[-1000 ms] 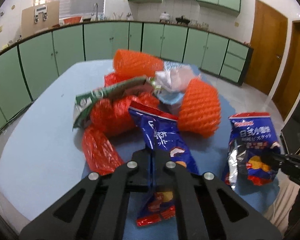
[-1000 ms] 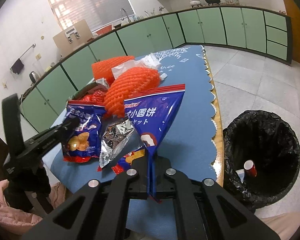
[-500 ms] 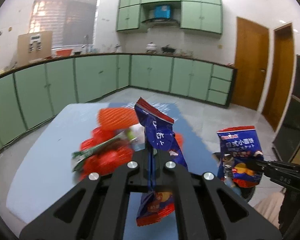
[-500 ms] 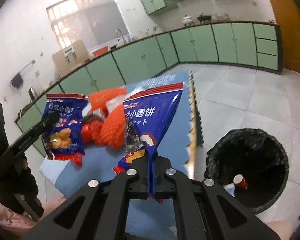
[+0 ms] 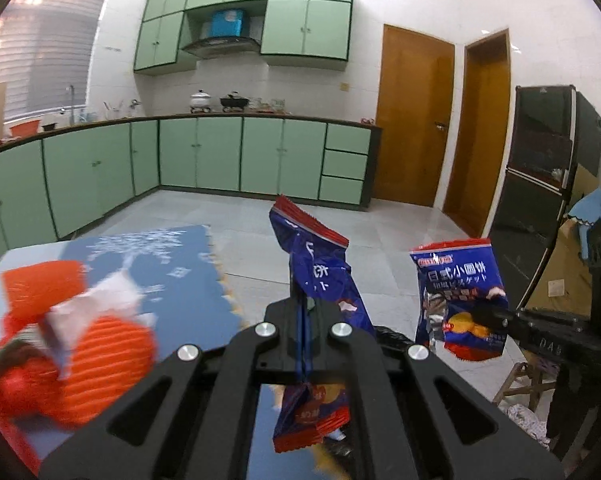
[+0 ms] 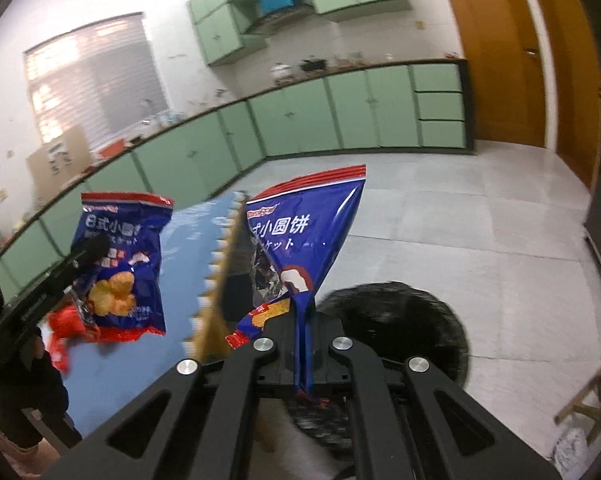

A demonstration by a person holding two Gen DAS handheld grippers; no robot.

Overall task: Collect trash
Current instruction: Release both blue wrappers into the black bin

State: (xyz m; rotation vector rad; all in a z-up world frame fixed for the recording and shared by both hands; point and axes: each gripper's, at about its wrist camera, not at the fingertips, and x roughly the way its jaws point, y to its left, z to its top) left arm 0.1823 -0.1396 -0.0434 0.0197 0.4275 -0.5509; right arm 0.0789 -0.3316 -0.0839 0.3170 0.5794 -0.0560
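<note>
- Both claws are clamped shut on trash: our left gripper (image 5: 305, 332) pinches 1 blue snack bag (image 5: 316, 280) and our right gripper (image 6: 305, 344) pinches a second blue snack bag (image 6: 304, 232), each held clear of the table (image 5: 188, 280).
- We see the black-lined trash bin (image 6: 416, 320) on the floor just past the right claw's fingertips, below it and slightly to its right in the right wrist view; part of its rim is hidden behind the bag and the jaws.
- We judge the right hand nearer the bin: its bag hangs with the long axis roughly upright, pinched near its narrow lower end, so it sits almost over the opening.
- From the right wrist view our left claw and its bag (image 6: 120, 264) hang further left, over the table's edge, so that hand has more ground to cover towards the bin.
- We still have orange mesh sleeves (image 5: 108, 356) and crumpled paper (image 5: 88, 312) lying on the table, to the left of the left claw and away from the bin.
- We reckon the next move needs each claw carried over the bin's mouth before the jaws part, right hand first.
</note>
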